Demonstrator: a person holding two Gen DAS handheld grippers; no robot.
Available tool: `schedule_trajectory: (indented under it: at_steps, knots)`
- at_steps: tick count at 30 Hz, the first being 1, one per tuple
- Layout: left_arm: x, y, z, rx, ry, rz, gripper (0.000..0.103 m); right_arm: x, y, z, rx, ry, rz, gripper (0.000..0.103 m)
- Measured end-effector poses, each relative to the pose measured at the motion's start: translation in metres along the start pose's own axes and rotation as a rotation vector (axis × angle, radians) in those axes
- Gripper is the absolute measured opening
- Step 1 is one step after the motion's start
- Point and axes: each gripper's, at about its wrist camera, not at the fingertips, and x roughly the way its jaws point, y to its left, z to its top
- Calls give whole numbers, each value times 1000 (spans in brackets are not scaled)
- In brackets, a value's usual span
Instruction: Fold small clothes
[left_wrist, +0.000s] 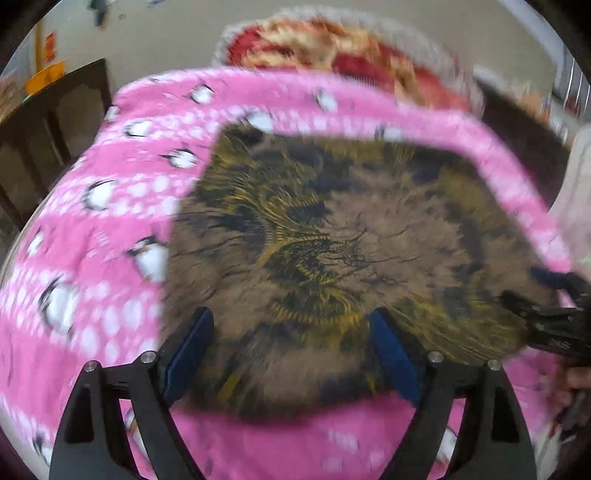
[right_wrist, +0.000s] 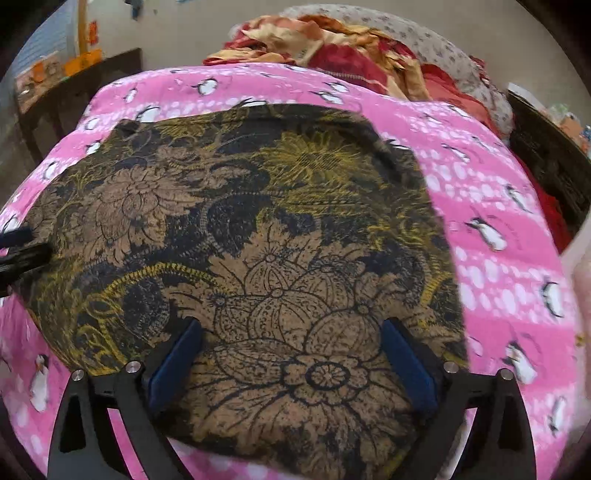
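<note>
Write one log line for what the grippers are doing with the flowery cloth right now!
step: fold pending | floral cloth: flat on pink penguin sheet | left gripper: open over cloth | right gripper: open over cloth | nothing gripped

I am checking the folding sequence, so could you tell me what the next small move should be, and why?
Probably lower the right gripper and close it on the near edge of the brown floral garment. The cloth lies spread flat on the pink penguin blanket, both the right gripper and the left gripper stand open over it, and neither holds any fabric.
</note>
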Motion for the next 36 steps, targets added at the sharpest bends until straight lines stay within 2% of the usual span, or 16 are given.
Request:
schedule_trajectory:
  at_steps: [3, 7, 8, 11, 13, 16, 18, 21, 22, 24, 25, 27, 29, 30, 32, 36]
  knots:
    - [-31, 26, -28, -102, -37, -9, 90, -27, 21, 14, -2, -108, 79, 99]
    - [-32, 50, -54, -188, 31, -43, 90, -21, 52, 34, -19, -130, 115, 99]
    - [-27, 55, -57, -211, 56, -71, 90, -11, 58, 36, -31, -110, 114, 99]
    - [-15, 70, -61, -334, 97, -183, 93, 39, 71, 18, -58, 64, 99, 100]
    - [-13, 72, -56, -377, 90, -245, 100, 36, 65, 9, -26, -36, 130, 102]
    - [-3, 71, -44, -416, 93, -340, 100, 35, 66, 9, -26, -45, 127, 102]
    - [6, 72, -36, -446, 78, -371, 100, 35, 68, 10, -30, -57, 119, 102]
    - [19, 82, -30, -575, 44, -428, 100, 34, 68, 7, -27, -61, 122, 102]
    - [19, 83, -30, -608, 41, -459, 100, 34, 68, 8, -26, -64, 123, 102]
    - [24, 79, -32, -658, 61, -576, 100, 36, 67, 10, -25, -67, 122, 102]
    - [23, 74, -31, -642, 75, -587, 99, 34, 67, 10, -26, -68, 120, 102]
    - [19, 83, -25, -627, 33, -525, 83, 32, 67, 4, -24, -71, 120, 102]
    - [26, 105, -26, -718, 23, -491, 80, 31, 66, 1, -25, -72, 121, 102]
    - [30, 110, -27, -749, 37, -501, 72, 31, 66, 2, -26, -72, 120, 102]
    - [30, 106, -24, -715, 53, -487, 68, 31, 66, 2, -25, -71, 122, 102]
    - [35, 105, -28, -713, 91, -435, 30, 32, 66, 6, -22, -42, 120, 102]
